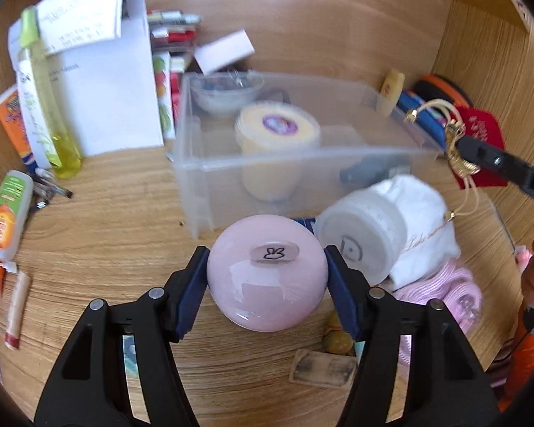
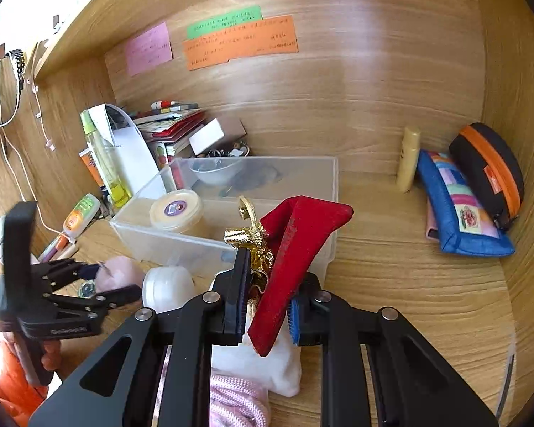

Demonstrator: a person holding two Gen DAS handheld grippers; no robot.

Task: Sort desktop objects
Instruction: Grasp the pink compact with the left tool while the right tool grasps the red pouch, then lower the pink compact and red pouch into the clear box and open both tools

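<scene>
My left gripper [image 1: 267, 277] is shut on a round pink jar [image 1: 267, 274] with a bunny sticker, held just above the wooden desk in front of the clear plastic bin [image 1: 213, 178]. It also shows in the right wrist view [image 2: 99, 281] at the left. My right gripper [image 2: 267, 302] is shut on a red velvet pouch [image 2: 295, 249] with a gold tassel ornament [image 2: 252, 242], held in front of the clear bin [image 2: 153, 238]. In the left wrist view the red pouch [image 1: 480, 135] hangs at the right. A yellow tub [image 1: 277, 131] and a glass bowl [image 1: 228, 89] sit in the bin.
A white jar [image 1: 363, 242] and white cloth [image 1: 423, 206] lie right of the pink jar, above pink knitwear [image 1: 455, 295]. Bottles [image 1: 42, 106], papers [image 1: 103, 71] and tubes [image 1: 3, 213] crowd the left. A blue pouch [image 2: 459, 206], black-orange case [image 2: 487, 174] and cream bottle [image 2: 407, 160] stand at the right.
</scene>
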